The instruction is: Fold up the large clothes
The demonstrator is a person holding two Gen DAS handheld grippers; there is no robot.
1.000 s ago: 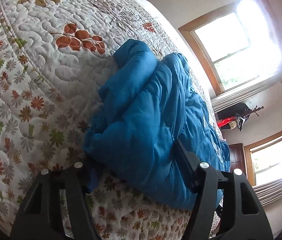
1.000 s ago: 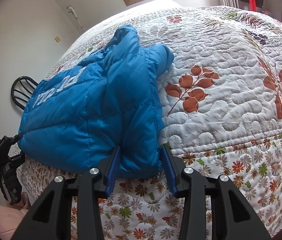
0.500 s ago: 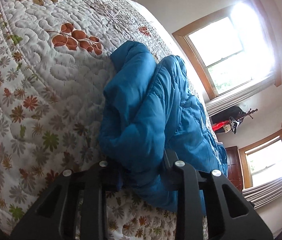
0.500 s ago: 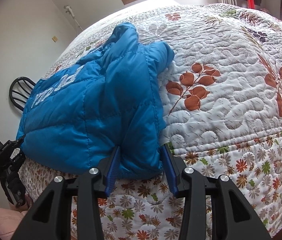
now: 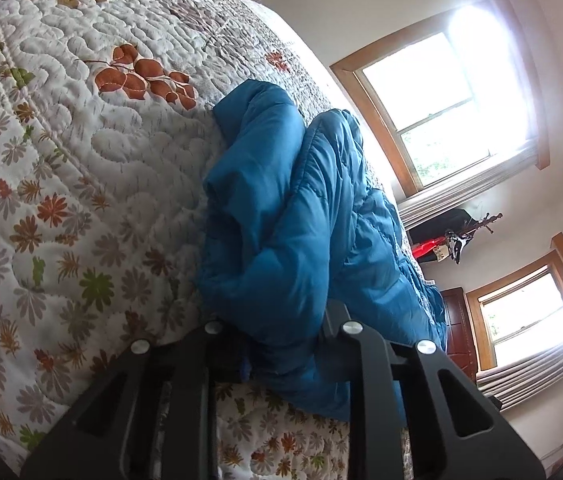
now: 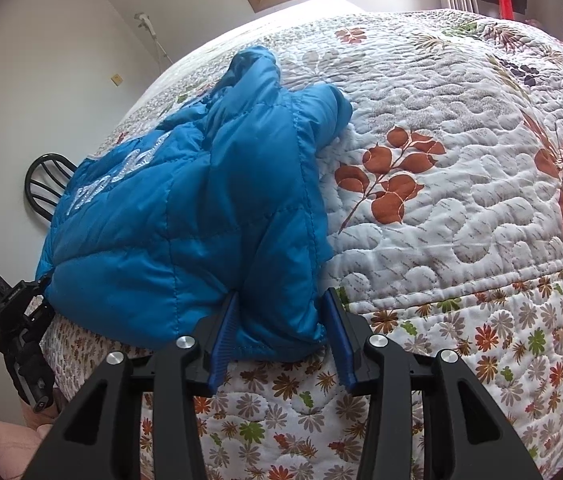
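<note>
A blue quilted puffer jacket (image 6: 185,232) lies bunched on a floral quilted bed, near its front edge; silver lettering shows on its left part. My right gripper (image 6: 281,328) is shut on the jacket's lower right corner, blue pads on either side of the padded cloth. In the left wrist view the jacket (image 5: 293,224) rises as a heap of folds. My left gripper (image 5: 281,344) is shut on its near edge, with cloth bulging up between the fingers. My left gripper also shows at the left edge of the right wrist view (image 6: 17,344).
The bed quilt (image 6: 461,208) spreads wide to the right of the jacket and drops over the front edge. A dark chair back (image 6: 43,184) stands by the wall at left. Windows (image 5: 445,108) and a coat rack (image 5: 461,236) are beyond the bed.
My left gripper has closed from wide open onto the jacket's edge and bunched the cloth upward. My right gripper has kept its hold and barely moved.
</note>
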